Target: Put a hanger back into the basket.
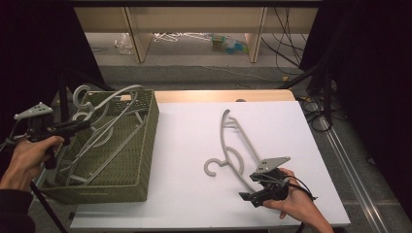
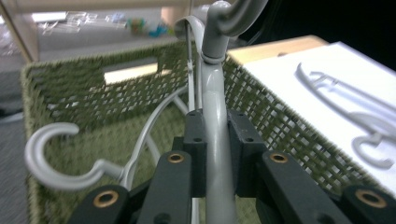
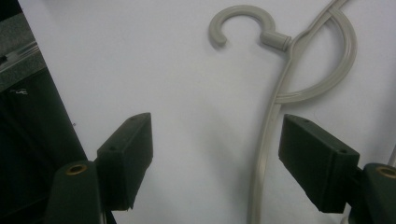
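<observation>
A grey hanger (image 2: pixel 215 140) is clamped in the left gripper (image 2: pixel 215 135) over the green basket (image 1: pixel 131 160) at the table's left edge. The right gripper (image 3: pixel 215 154), fingers spread wide and empty, is held over a second hanger (image 1: pixel 233 145) near the front edge.

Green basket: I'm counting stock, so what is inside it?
Grey hangers lie tangled in the green basket; the left gripper grips one. Overlap and the near wall hide the exact count.
</observation>
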The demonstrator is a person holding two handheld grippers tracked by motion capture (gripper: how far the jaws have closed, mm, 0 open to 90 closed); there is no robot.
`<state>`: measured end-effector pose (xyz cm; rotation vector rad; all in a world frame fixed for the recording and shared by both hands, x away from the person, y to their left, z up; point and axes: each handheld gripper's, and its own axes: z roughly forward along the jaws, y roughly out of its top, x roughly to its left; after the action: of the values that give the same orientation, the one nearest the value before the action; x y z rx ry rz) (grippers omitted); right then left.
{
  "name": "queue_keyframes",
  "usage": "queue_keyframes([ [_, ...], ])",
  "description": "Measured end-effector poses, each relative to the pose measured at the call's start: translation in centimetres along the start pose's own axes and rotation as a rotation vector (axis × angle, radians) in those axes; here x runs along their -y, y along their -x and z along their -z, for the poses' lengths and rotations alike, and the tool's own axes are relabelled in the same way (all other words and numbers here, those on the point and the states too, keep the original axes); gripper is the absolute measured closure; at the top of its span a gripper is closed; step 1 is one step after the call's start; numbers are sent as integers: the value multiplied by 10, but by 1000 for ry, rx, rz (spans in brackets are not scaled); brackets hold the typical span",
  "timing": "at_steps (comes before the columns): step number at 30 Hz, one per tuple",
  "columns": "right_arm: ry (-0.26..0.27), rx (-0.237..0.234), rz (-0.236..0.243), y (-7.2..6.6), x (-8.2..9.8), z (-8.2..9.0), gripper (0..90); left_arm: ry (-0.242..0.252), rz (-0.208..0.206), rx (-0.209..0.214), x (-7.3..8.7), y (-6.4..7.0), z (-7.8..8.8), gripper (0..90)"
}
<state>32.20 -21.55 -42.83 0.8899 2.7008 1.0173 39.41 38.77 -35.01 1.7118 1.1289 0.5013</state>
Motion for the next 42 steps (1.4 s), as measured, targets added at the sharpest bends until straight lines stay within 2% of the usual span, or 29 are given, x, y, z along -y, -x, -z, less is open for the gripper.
queue_keyframes([
  [1, -3, -4, -9, 0, 0, 0, 269, 14, -7, 10, 0, 0, 1, 789],
  [3, -13, -7, -23, -1, 0, 1, 269, 5, -9, 12, -2, 0, 3, 789],
  [5, -4, -1, -2, 0, 0, -1, 269, -12, -11, 3, -2, -1, 4, 789],
  [8, -6, -5, -5, -1, 0, 0, 269, -12, 8, 44, 2, -5, 5, 789],
  [11, -9, -3, -8, 0, 0, -1, 270, -7, 28, 63, 7, -6, 3, 789],
  [12, -1, 1, -12, -1, 1, -2, 270, -30, 20, 61, 9, -7, 1, 789],
  [15, -15, -9, -9, -2, 0, -1, 270, -79, 47, 75, 16, -10, -5, 789],
  [18, -15, -10, -9, -2, 0, -1, 270, -93, 59, 78, 22, -12, -13, 789],
  [21, -15, -3, -14, -1, 0, -2, 270, -134, 67, 76, 26, -12, -22, 789],
  [24, -17, -7, -10, -1, 0, -2, 270, -148, 98, 88, 33, -10, -31, 788],
  [26, -17, -9, -8, -2, 0, -1, 270, -172, 141, 66, 38, -13, -36, 786],
  [28, -17, -9, -9, -2, 0, -1, 270, -205, 151, 31, 43, -16, -41, 783],
  [31, -18, -8, -10, -1, 0, -2, 270, -267, 127, -17, 49, -18, -46, 769],
  [32, -18, -8, -10, -1, 0, -2, 270, -286, 119, -21, 51, -19, -48, 769],
  [34, -17, -12, -7, -1, 0, -2, 270, -283, 117, -42, 55, -20, -49, 769],
  [38, -17, -12, -10, -2, -1, -2, 270, -279, 147, -62, 57, -25, -49, 763],
  [42, -16, -11, -13, -1, 0, -2, 270, -312, 135, -96, 56, -27, -49, 741],
])
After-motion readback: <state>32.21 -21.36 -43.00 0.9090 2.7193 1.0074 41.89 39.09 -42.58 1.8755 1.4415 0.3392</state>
